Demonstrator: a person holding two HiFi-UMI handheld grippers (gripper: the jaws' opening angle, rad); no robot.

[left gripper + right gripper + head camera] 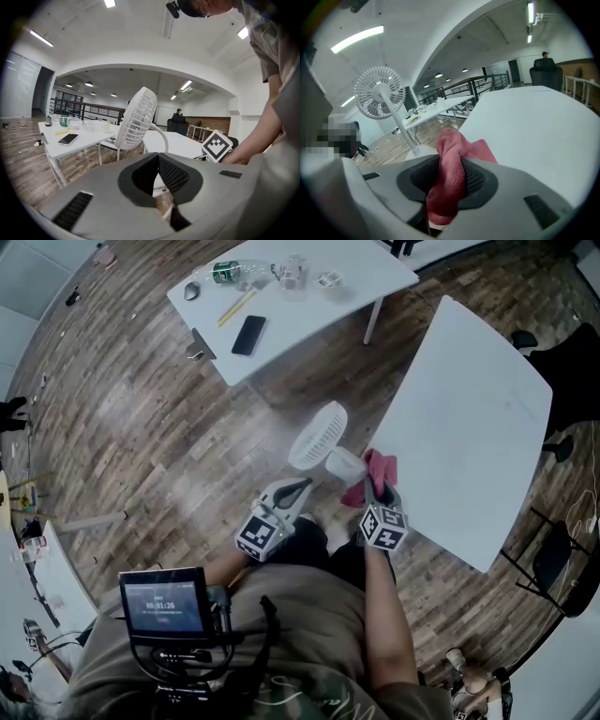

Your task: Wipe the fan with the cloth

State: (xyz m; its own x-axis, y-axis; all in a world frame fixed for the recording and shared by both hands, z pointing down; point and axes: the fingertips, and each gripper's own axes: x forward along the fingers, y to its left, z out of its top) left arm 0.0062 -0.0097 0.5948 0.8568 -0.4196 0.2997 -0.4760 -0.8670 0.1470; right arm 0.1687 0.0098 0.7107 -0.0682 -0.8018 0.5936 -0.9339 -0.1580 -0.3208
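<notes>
Fan: the white fan is up on its slim neck with the grille head on top. Its round base sits low by the corner of the near bench. What the base rests on, I can't make out.
Cloth: the pinkish-red cloth is bunched up right beside the fan's base, on its right in the head view. Touching or a hair off, I can't call it.
Right tool: the right tool is clenched on the cloth. The folds are squeezed between the dark pads, a puff spills out over the top and a tail hangs below.
Left tool: the left tool is clamped tight with nothing in it. Its nose is aimed at the fan from the left, and in its own view the grille rises just above the tips.
Spacing: the two tools are side by side, and the fan's base sits just ahead of their tips and between them.
Near bench: a plain white top, running off to the right of the fan.
Far bench: the far bench is beyond the fan and well apart from it. It carries a dark phone, a yellow pencil and a green can.
Floor: wood planks all round.
Person: leaning over the fan, with a small screen mounted at the chest.
</notes>
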